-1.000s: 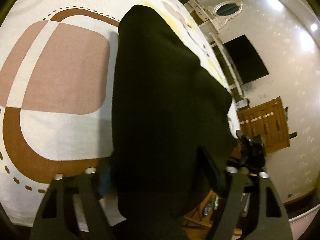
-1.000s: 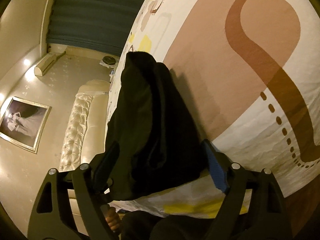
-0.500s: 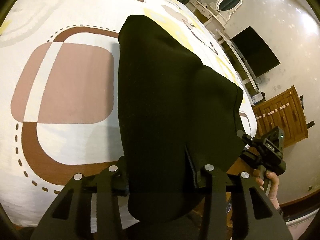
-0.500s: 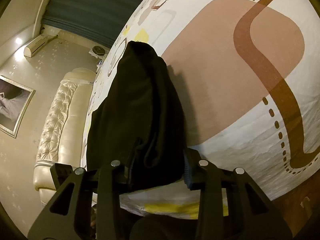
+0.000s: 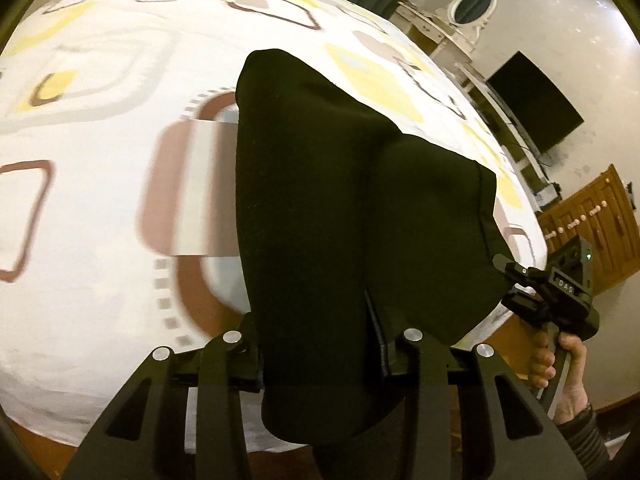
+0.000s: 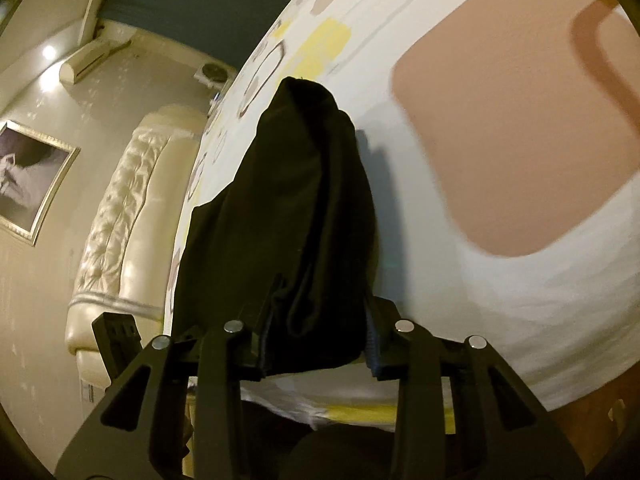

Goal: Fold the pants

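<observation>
1. The black pants (image 5: 352, 208) lie on the bed (image 5: 100, 208), running from its near edge toward the middle, over the patterned sheet. They look already doubled lengthwise, one leg on the other, though the dark cloth makes it hard to be sure.

2. The left gripper (image 5: 320, 356) has its jaws closing, clamped on the near end of the pants, with cloth bunched between them and hanging over the near edge of the bed.

3. The right gripper (image 6: 316, 344) is doing the same thing: jaws clamped on a thick wad of the same near end. In the left view you can spot it at the right-hand corner of the cloth, with the person's hand (image 5: 560, 364) on its handle.

4. So my read is that this is the grab-and-lift part of a fold. Both near corners are pinched, and the far end sits flat on the bed.

5. The next move probably calls for carrying both corners up and over toward the far end together, keeping them level so the edge stays straight, then laying it down square.

6. One thing to watch: the wad in the right jaws looks lumpy, so layers could slip unevenly.
</observation>
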A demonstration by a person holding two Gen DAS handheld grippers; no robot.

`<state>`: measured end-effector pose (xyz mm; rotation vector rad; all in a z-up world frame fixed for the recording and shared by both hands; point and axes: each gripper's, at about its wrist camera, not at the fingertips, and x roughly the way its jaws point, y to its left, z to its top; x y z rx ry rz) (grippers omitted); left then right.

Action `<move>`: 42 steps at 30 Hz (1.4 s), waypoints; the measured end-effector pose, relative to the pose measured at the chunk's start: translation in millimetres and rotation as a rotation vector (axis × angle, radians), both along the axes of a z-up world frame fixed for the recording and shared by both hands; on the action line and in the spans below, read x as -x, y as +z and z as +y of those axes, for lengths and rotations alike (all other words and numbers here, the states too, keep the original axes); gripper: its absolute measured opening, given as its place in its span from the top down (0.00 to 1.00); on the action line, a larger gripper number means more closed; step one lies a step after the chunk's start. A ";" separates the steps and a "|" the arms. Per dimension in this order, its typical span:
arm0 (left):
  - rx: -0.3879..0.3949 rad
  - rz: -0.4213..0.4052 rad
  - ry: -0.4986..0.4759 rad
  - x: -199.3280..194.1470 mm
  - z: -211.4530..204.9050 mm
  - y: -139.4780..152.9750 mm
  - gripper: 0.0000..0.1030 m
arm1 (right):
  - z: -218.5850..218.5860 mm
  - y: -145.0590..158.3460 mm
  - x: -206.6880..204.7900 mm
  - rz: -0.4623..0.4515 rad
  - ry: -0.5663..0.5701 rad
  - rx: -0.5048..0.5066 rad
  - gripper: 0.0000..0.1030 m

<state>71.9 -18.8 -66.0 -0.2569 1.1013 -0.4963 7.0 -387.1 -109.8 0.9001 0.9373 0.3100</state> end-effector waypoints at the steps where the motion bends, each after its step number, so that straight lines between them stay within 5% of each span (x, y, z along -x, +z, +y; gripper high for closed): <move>1: -0.008 -0.002 0.009 0.6 6.8 1.4 0.62 | 7.3 0.0 -2.4 0.001 0.014 -0.004 0.67; 9: -0.046 -0.015 0.068 6.5 51.3 4.1 0.62 | 62.1 -0.6 -19.5 -0.003 0.113 -0.019 0.67; 42: -0.021 -0.029 0.077 7.5 52.8 -11.9 0.55 | 50.7 -20.6 -15.4 0.016 0.102 -0.069 0.65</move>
